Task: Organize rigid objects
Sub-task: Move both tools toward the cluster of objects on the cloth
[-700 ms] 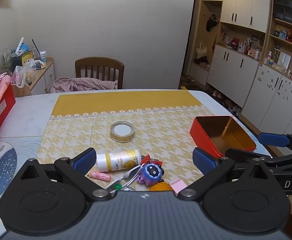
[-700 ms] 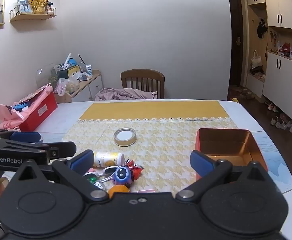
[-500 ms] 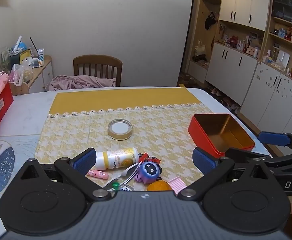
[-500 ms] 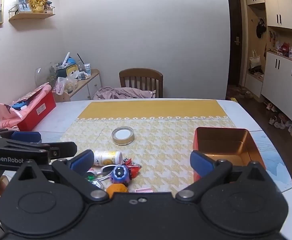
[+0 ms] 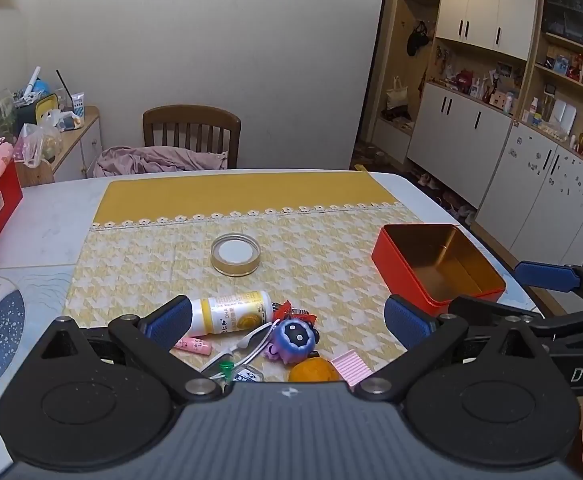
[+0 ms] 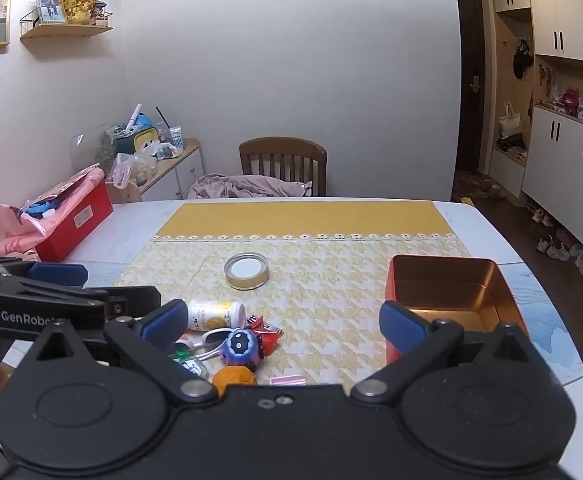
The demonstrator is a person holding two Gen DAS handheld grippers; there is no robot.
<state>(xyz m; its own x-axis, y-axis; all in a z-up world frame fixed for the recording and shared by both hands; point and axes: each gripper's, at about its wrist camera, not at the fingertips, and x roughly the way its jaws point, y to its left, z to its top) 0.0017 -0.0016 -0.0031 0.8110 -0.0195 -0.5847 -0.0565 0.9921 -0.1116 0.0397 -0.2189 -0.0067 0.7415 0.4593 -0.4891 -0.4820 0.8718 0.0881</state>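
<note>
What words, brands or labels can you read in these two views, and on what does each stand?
"DAS", cut off at the frame edge: on the right gripper's black body, seen in the left wrist view.
"GenRobo", partly hidden: on the left gripper's black body, seen in the right wrist view.
"DHA": on the lying white and yellow plastic bottle; its other print is too small.
Red box's white label: blurred.
</note>
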